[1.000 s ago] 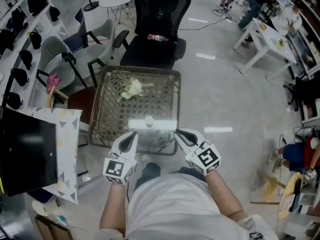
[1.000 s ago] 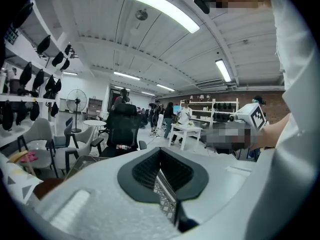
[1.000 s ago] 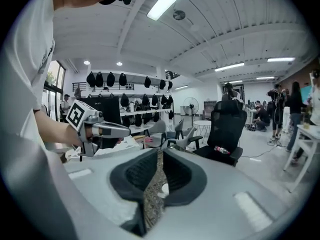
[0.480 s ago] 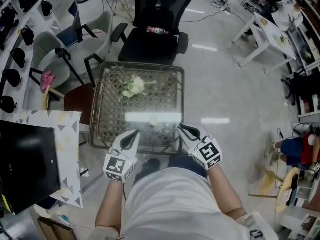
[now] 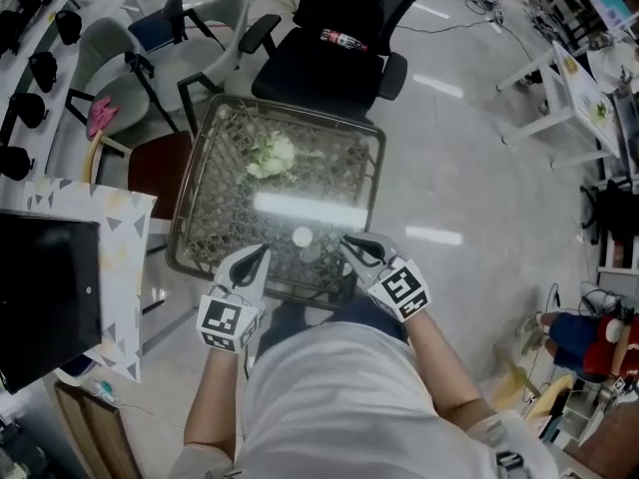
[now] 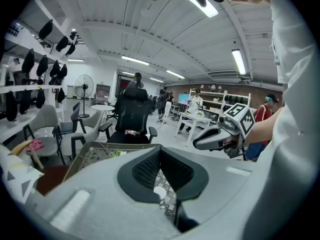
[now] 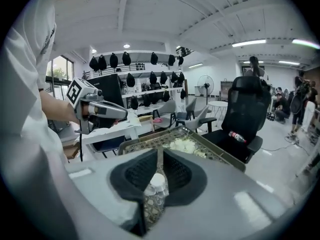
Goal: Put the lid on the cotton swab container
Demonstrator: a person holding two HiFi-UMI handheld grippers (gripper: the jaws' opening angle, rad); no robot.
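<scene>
A small clear cotton swab container [image 5: 302, 237] with a white top stands on the glass table [image 5: 205, 183], close to its near edge. It shows past the jaws in the right gripper view as the container [image 7: 157, 184] and in the left gripper view as a white spot, the container [image 6: 159, 192]. My left gripper [image 5: 263, 252] hovers to its lower left, jaws together and empty. My right gripper [image 5: 344, 239] sits just right of it, jaws shut and holding nothing. The left gripper [image 6: 160, 154] and the right gripper [image 7: 160, 156] both point across the table.
A bunch of white flowers [image 5: 272, 154] lies on the far half of the table. A black office chair [image 5: 339, 53] with a bottle [image 5: 345, 39] on its seat stands behind it. Grey chairs [image 5: 110, 58] and a patterned box [image 5: 95, 267] are at the left.
The head view has swung, so the table now sits tilted in the frame. Both grippers stay shut by the table's near edge, with the right one slightly nearer the container.
</scene>
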